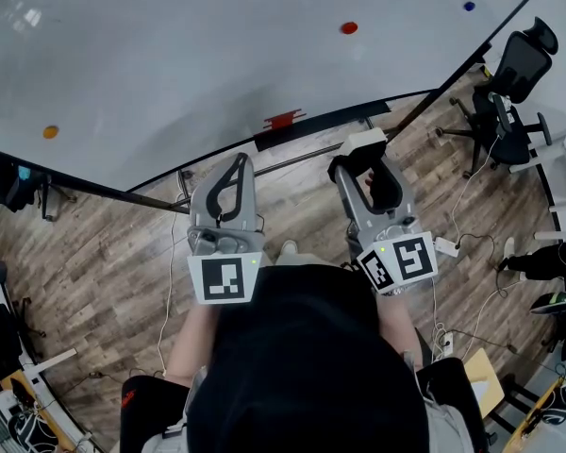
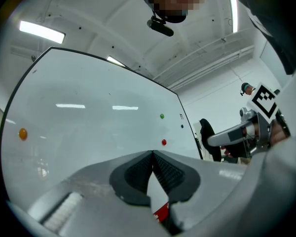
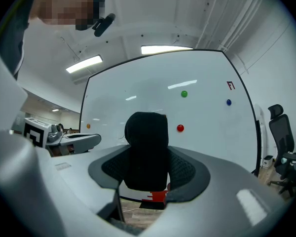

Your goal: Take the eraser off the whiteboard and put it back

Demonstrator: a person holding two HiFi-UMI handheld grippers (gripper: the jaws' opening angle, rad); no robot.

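My right gripper is shut on the black eraser, which stands upright between the ribbed pads and sticks out past the fingertips. In the head view the eraser shows as a dark block between the right jaws. It is held a little off the whiteboard, above the board's bottom rail, where a red label sits. My left gripper hangs beside it, shut, with its tips touching and nothing between them.
Red, orange and blue magnets dot the board; a green one shows in the right gripper view. A black office chair stands at the right. Cables and a power strip lie on the wood floor.
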